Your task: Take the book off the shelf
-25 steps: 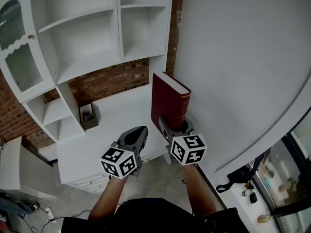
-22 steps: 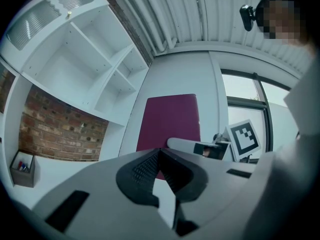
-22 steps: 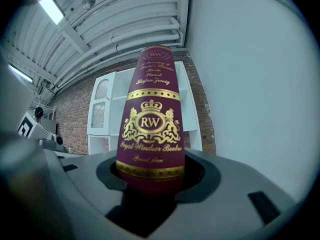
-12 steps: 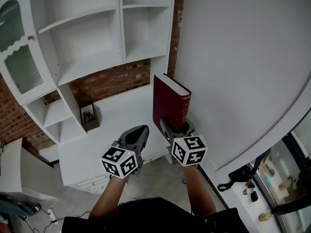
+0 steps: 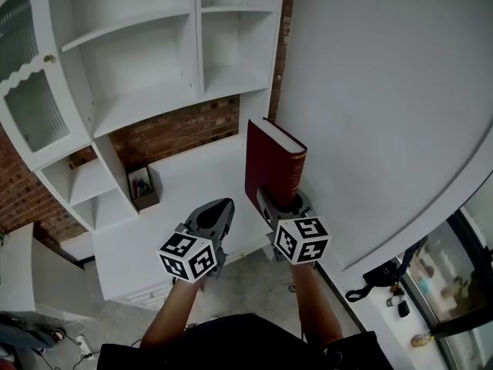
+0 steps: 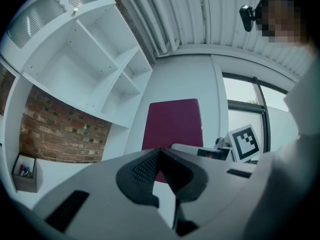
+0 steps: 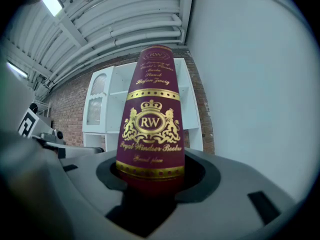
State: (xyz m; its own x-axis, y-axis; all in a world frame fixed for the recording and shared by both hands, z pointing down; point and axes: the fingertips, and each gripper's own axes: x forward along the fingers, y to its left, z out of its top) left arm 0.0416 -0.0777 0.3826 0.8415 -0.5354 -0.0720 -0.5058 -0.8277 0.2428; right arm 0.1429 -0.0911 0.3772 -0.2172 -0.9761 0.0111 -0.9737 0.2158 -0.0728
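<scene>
The dark red book [image 5: 271, 163] stands upright with its gilt spine toward the person, clear of the white shelf unit [image 5: 139, 48], over the right end of the counter [image 5: 185, 195]. The right gripper [image 5: 280, 201] pinches the foot of its spine between wide-spread jaws. Just to its left, near the counter's front edge, the left gripper [image 5: 219, 206] has its jaws pressed together on nothing. A small box of pens [image 5: 142, 188] sits at the counter's back edge against the brick wall [image 5: 173, 129].
</scene>
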